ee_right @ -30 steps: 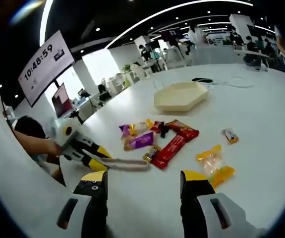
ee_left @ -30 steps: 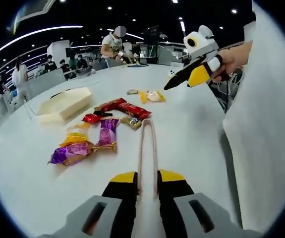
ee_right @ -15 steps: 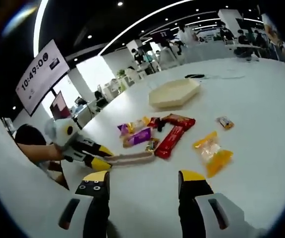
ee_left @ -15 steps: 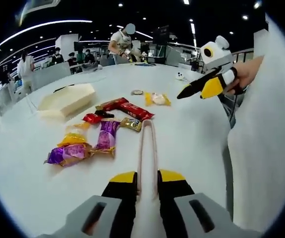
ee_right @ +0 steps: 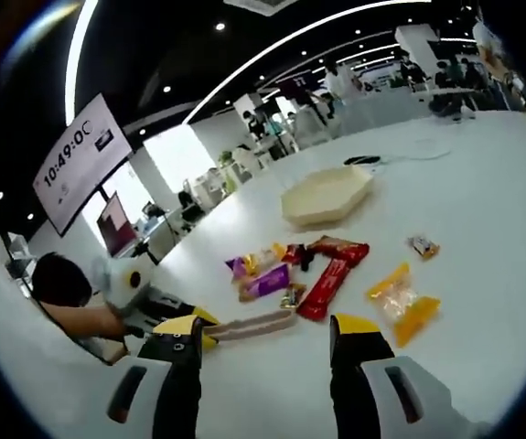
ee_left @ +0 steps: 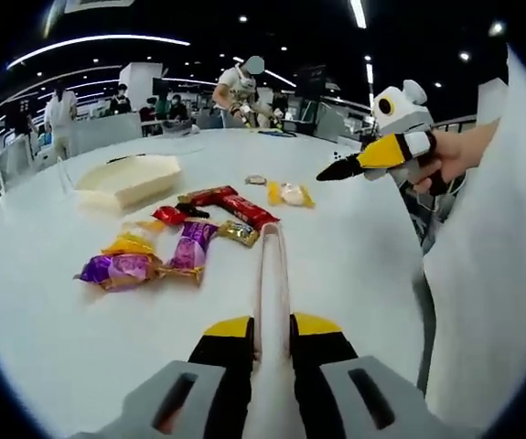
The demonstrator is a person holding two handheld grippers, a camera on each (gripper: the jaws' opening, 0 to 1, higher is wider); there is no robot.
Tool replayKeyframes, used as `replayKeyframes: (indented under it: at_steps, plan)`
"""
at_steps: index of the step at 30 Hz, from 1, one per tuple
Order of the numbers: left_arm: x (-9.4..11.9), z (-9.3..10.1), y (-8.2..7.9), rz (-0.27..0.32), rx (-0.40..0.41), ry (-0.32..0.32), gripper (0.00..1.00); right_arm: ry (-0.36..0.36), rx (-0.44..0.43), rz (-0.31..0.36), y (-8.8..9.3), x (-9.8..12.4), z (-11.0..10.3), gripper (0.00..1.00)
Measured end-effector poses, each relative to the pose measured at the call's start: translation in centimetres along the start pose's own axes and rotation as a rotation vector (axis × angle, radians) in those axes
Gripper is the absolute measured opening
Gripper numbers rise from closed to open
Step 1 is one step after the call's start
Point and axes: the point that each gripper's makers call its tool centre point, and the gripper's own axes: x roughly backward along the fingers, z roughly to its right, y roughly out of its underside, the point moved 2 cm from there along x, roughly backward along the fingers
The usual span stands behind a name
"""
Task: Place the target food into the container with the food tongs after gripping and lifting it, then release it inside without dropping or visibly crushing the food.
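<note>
My left gripper (ee_left: 272,327) is shut on a pair of beige food tongs (ee_left: 272,270), whose closed tips hover just short of a gold-wrapped candy (ee_left: 238,233). Wrapped snacks lie scattered on the white table (ee_left: 80,347): purple packets (ee_left: 116,268), a long red bar (ee_left: 244,208) and an orange packet (ee_left: 290,193). A beige hexagonal container (ee_left: 130,180) sits beyond them at the left. My right gripper (ee_right: 264,346) is open and holds nothing. It also hangs in the air at the right (ee_left: 340,168), held by a hand. The tongs (ee_right: 253,324), red bar (ee_right: 328,279) and container (ee_right: 327,194) lie ahead of it.
A white sleeve (ee_left: 491,274) fills the right side close to the left gripper. A small wrapped candy (ee_right: 423,245) lies apart at the right. People stand at desks (ee_left: 244,87) far behind the table. A wall screen (ee_right: 75,165) hangs at the left.
Both views have shifted a little with the hands. The left gripper stays shut on the tongs, the right stays open, and the snacks and container lie where they were.
</note>
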Motion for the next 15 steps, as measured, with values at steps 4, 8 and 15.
replayKeyframes:
  at_steps: [4, 8, 15]
  plan:
    - [0.7, -0.1, -0.9, 0.009, -0.017, -0.024, 0.13, -0.036, 0.007, -0.046, 0.7, -0.6, 0.0, 0.57]
    - [1.7, 0.3, -1.7, 0.044, -0.045, -0.012, 0.13, -0.063, 0.025, -0.074, 1.4, -1.5, -0.2, 0.56]
    - [3.1, 0.3, -1.3, 0.041, -0.065, 0.013, 0.13, -0.106, 0.056, -0.088, 1.9, -1.6, -1.4, 0.58]
